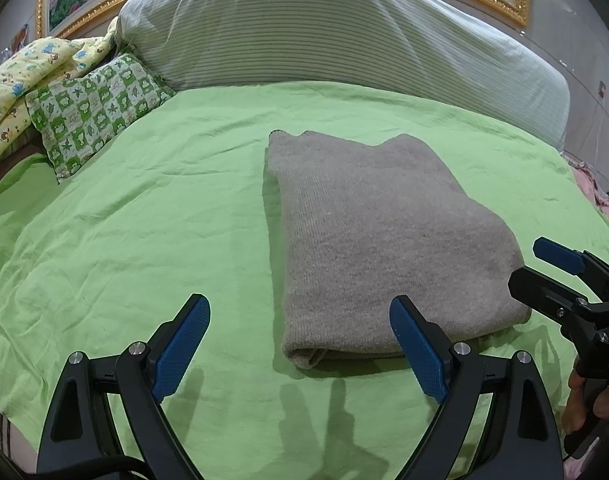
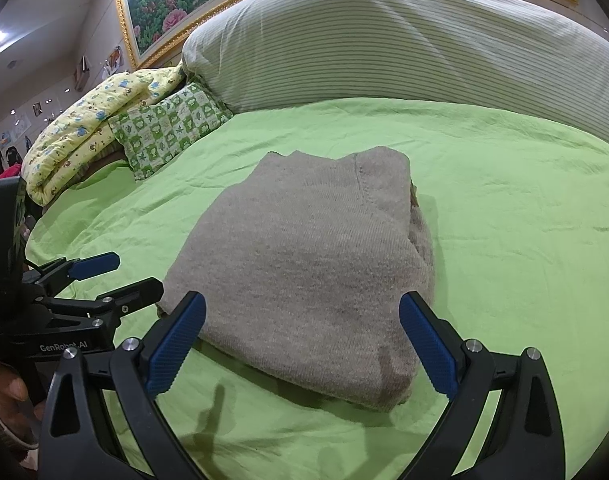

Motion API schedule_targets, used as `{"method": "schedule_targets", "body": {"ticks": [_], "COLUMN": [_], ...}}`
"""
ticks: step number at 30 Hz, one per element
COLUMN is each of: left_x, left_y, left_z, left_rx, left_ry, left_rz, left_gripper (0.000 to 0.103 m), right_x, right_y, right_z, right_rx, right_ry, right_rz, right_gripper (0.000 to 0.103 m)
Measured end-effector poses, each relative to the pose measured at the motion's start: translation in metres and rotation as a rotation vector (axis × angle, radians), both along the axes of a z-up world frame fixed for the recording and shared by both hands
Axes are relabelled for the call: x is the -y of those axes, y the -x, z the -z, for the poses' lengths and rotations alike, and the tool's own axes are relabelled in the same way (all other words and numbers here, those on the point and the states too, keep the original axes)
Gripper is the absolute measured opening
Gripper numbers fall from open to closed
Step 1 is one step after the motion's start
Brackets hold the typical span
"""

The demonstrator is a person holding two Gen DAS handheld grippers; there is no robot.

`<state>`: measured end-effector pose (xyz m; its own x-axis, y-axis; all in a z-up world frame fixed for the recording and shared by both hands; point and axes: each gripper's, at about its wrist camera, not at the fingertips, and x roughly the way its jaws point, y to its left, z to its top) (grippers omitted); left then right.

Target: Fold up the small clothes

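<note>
Your left gripper point(image 1: 300, 348) is wide and holds nothing. The grey sweater point(image 1: 384, 240) lies folded in a neat pile on the green sheet point(image 1: 144, 220), near both grippers. Your right gripper point(image 2: 302, 344) is wide too. The folding looks almost done.

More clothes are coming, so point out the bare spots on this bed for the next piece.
Widest free sheet lies left of the folded grey sweater, bordered by the checked pillow and striped bolster. A second patch lies right of the sweater, seen from the right wrist. Crowded: the pillow corner with the yellow quilt.
</note>
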<state>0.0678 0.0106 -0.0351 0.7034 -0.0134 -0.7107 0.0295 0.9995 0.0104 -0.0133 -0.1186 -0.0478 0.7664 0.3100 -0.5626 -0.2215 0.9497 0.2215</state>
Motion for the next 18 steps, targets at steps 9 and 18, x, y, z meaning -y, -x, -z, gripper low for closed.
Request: {"method": "schedule_targets", "body": {"ticks": [9, 18], "left_x": [-0.0023, 0.0021], "left_y": [-0.0041, -0.0079], "left_z": [-0.0023, -0.0032], "left_rx": [-0.008, -0.012], "left_ry": [0.030, 0.011], "left_rz": [0.003, 0.016], "left_gripper": [0.092, 0.092], "right_x": [0.0046, 0.0078], "right_y": [-0.0023, -0.0041], "right_z": [-0.0035, -0.0055], "right_rx": [0.002, 0.001], "right_ry": [-0.001, -0.006], "right_rz": [0.005, 0.009], "right_gripper": [0.098, 0.098]}}
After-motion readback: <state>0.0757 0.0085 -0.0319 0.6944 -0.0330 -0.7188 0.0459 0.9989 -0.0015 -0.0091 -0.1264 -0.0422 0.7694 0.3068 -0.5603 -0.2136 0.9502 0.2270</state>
